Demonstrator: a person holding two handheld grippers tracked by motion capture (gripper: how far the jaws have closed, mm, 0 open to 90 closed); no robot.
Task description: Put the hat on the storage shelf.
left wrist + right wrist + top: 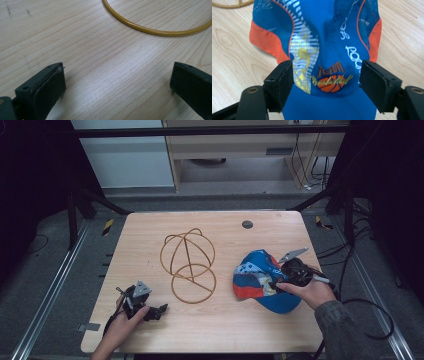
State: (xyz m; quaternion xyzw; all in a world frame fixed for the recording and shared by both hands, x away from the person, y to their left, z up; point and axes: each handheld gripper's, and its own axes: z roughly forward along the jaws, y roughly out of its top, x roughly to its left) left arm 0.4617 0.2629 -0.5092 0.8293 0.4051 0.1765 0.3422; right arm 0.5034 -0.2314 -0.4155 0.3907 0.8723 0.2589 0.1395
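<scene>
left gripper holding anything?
No. In the left gripper view the left gripper stands open over bare table, with the yellow wire ring lying ahead, untouched.

High view overhead, facing forward; gripper views close, sharing tabletop (220,320).
</scene>
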